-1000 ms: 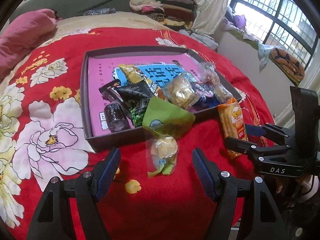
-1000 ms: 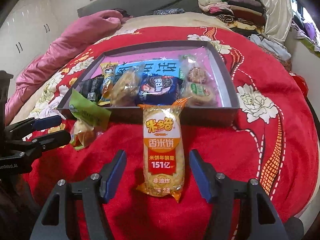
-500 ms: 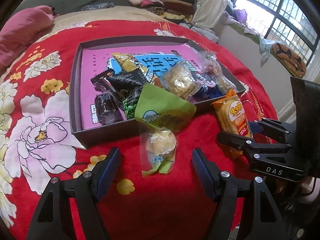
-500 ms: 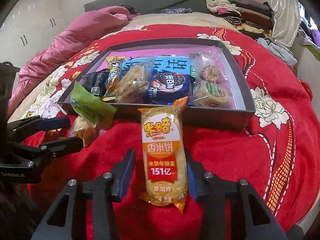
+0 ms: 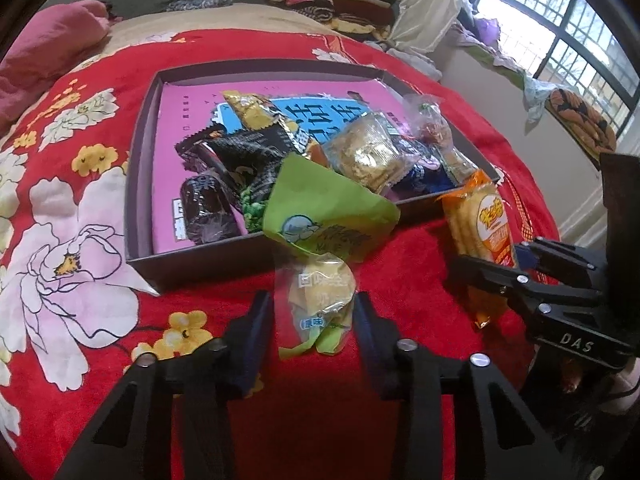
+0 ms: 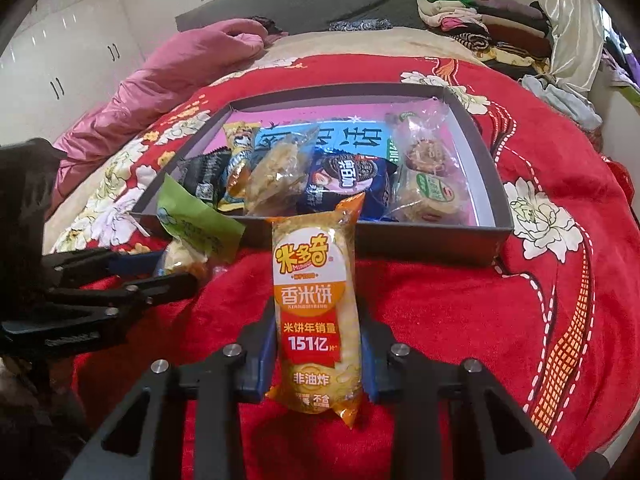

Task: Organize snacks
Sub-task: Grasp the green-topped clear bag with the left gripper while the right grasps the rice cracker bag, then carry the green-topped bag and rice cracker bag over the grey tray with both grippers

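Observation:
A dark shallow box with a pink floor lies on the red flowered bedspread and holds several snack packs. My left gripper is shut on a green-and-clear pastry pack whose green top leans over the box's front wall. My right gripper is shut on a long orange rice-cracker pack lying in front of the box. In the left wrist view the cracker pack and right gripper show at right. In the right wrist view the pastry pack and left gripper show at left.
A pink quilt lies at the far left of the bed. Folded clothes are stacked at the far right. A window with bars and a sill are to the right. The bed edge is just behind both grippers.
Both grippers moved forward and closed: the left on the green pastry pack, the right on the orange rice-cracker pack. Both packs still rest on the bedspread.

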The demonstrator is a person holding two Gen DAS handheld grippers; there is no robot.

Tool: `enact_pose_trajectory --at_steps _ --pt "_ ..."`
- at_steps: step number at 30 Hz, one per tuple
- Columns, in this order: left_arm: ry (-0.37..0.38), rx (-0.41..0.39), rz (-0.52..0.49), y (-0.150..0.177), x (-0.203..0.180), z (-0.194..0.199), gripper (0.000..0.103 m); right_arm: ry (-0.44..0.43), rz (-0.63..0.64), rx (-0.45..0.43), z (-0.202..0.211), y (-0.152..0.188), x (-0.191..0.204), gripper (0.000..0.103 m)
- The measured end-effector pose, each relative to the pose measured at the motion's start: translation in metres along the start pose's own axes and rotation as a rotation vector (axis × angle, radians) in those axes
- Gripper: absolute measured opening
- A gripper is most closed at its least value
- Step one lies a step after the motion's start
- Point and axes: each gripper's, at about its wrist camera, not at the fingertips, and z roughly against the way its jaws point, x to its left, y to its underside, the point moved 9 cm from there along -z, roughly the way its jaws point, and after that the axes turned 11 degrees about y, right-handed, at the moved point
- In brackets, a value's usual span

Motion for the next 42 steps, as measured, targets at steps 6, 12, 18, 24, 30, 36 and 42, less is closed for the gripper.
enact_pose_trajectory --at_steps 6,12,18,24,30,36,42 --pt "0.009 0.018 -0.012 0.003 -0.005 -0.001 0.034 -0.014 -0.029 0.007 0.001 -0.001 -0.003 0.034" --pt "0.038 0.012 0.007 0.005 -0.007 0.005 0.033 -0.022 -0.045 0.006 0.004 -0.002 -0.005 0.034" --pt "0.062 -0.076 -0.011 -0.006 -0.017 0.034 0.033 -0.039 -0.046 -0.02 0.017 -0.007 -0.003 0.034" --pt "0.064 -0.219 0.024 -0.026 -0.006 0.073 0.033 -0.054 -0.058 -0.088 0.039 -0.026 -0.002 0.034" --pt "0.016 -0.277 0.116 -0.042 0.03 0.085 0.033 -0.028 -0.077 -0.142 0.045 -0.048 -0.011 0.034" --pt "0.003 -0.28 0.179 -0.05 0.051 0.075 0.033 0.001 -0.14 -0.159 0.036 -0.066 -0.031 0.034" --pt "0.002 -0.268 0.179 -0.056 0.052 0.062 0.033 0.02 -0.184 -0.174 0.027 -0.078 -0.046 0.034"
